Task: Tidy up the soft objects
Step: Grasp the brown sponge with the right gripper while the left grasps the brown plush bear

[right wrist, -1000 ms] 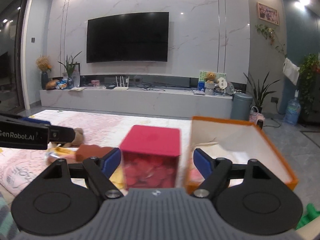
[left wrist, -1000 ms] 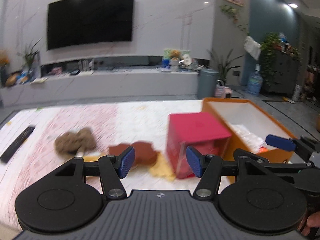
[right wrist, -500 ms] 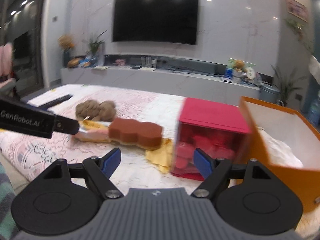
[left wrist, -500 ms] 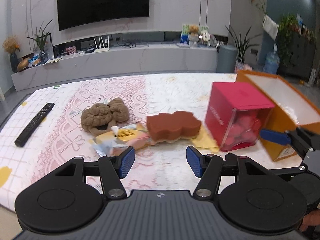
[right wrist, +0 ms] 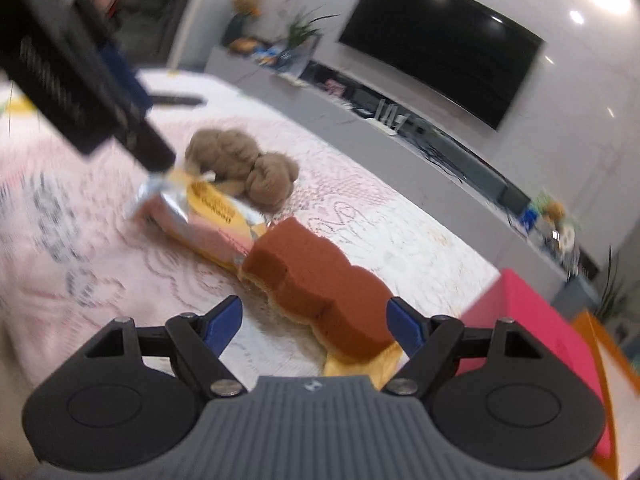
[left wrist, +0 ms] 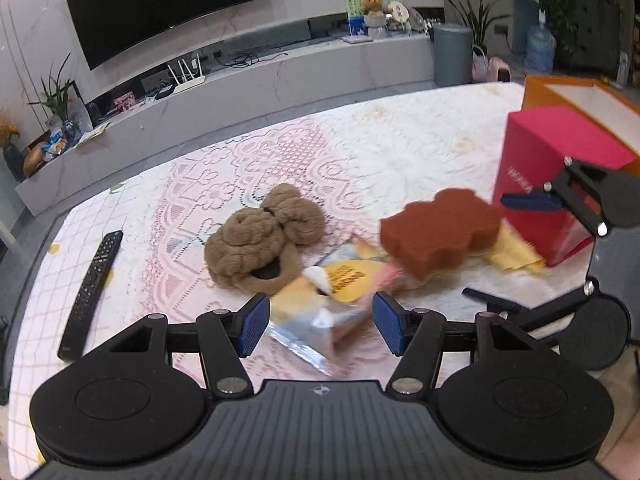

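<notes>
A brown wavy-edged sponge [left wrist: 440,232] [right wrist: 320,292] lies on the lace-covered table, partly on a yellow cloth [left wrist: 516,252] [right wrist: 360,362]. A foil snack packet [left wrist: 324,300] [right wrist: 204,208] lies left of it. A tan knitted plush [left wrist: 260,240] [right wrist: 240,164] sits behind the packet. My left gripper [left wrist: 320,326] is open, its jaws on either side of the packet's near end. My right gripper [right wrist: 316,326] is open around the sponge's near end; it also shows in the left wrist view [left wrist: 532,204].
A pink box [left wrist: 560,172] [right wrist: 532,320] stands at the right with an orange-walled box [left wrist: 560,88] behind it. A black remote [left wrist: 92,292] lies at the table's left. A TV console and wall-mounted TV stand beyond the table.
Both grippers swung left and dropped toward the table. The left one came down around the snack packet, the right one closed in on the sponge. Both stayed open.
</notes>
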`<move>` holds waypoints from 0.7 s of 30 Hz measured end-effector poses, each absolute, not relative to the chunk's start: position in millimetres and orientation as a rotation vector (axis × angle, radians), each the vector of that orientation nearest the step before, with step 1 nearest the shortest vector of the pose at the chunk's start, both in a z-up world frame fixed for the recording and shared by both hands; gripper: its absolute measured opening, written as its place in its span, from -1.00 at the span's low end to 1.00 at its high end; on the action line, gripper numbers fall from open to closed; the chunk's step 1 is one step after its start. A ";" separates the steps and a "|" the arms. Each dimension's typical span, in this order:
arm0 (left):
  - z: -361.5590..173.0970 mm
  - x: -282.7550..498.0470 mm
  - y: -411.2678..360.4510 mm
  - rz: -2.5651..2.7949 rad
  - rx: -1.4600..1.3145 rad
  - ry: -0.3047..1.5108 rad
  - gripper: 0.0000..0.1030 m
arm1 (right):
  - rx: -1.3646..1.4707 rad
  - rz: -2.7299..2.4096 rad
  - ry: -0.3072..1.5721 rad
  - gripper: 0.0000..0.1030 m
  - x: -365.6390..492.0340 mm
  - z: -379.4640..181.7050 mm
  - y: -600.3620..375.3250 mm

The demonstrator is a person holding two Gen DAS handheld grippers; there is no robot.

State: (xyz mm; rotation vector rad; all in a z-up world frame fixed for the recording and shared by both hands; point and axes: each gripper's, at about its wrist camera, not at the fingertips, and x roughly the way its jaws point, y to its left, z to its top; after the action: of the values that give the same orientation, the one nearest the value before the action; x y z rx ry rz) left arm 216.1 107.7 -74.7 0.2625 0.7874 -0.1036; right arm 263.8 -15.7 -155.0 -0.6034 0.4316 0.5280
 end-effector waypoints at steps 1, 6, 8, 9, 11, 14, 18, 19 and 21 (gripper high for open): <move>-77.0 218.9 109.7 -0.103 0.271 0.792 0.36 | -0.633 0.532 0.434 0.51 269.1 -158.3 -12.3; -86.6 227.1 117.6 -0.120 0.257 0.802 0.36 | -0.784 0.538 0.429 0.48 288.3 -175.5 1.2; -89.2 229.2 118.5 -0.125 0.259 0.801 0.36 | -0.827 0.545 0.415 0.48 290.9 -179.7 4.4; -90.5 230.3 118.7 -0.128 0.260 0.802 0.36 | -0.848 0.547 0.405 0.48 291.9 -181.3 5.8; -91.2 232.1 119.2 -0.133 0.258 0.803 0.36 | -0.879 0.546 0.382 0.41 292.8 -185.0 8.8; -91.7 233.3 119.8 -0.140 0.263 0.800 0.36 | -0.906 0.563 0.380 0.19 295.4 -187.7 12.5; -92.1 235.3 121.1 -0.142 0.276 0.801 0.36 | -0.916 0.575 0.400 0.06 298.0 -186.7 14.6; -92.1 236.0 121.4 -0.141 0.282 0.800 0.36 | -0.912 0.580 0.410 0.04 299.0 -184.9 14.4; -92.1 237.6 122.7 -0.146 0.295 0.795 0.36 | -0.906 0.593 0.432 0.01 303.9 -180.5 16.3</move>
State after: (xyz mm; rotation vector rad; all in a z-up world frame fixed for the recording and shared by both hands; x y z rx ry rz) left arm 237.6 122.7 -92.1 0.2946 0.7946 -0.1458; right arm 303.9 16.3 -180.5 -0.9056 0.4315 0.5931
